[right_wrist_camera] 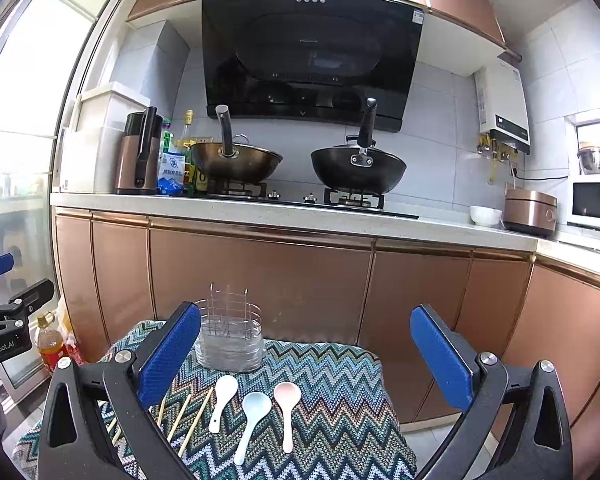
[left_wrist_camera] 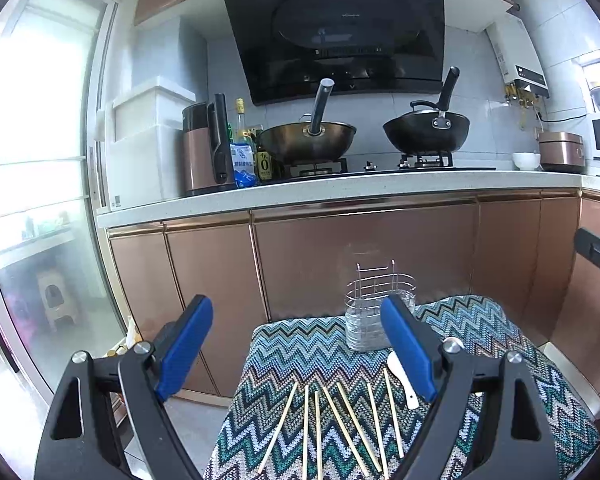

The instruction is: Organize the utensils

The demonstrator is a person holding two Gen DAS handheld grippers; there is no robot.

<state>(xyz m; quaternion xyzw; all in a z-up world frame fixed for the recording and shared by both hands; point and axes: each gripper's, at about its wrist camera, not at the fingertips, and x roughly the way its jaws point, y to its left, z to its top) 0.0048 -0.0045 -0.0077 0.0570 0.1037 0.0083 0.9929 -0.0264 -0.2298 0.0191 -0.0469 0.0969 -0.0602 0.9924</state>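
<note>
Seven bamboo chopsticks fan across the lower centre of the left wrist view, on a zigzag-patterned cloth. Behind them, mid-frame, stands a wire utensil holder. The left gripper hangs above with its blue fingers wide apart, holding nothing.

In the right wrist view, three spoons lie at lower centre: white spoon, pale blue spoon and pink spoon, chopsticks just left of them. The right gripper is likewise spread and empty.

Left gripper and right gripper point toward twelve o'clock, blue-padded jaws spread wide, gripping nothing.
</note>
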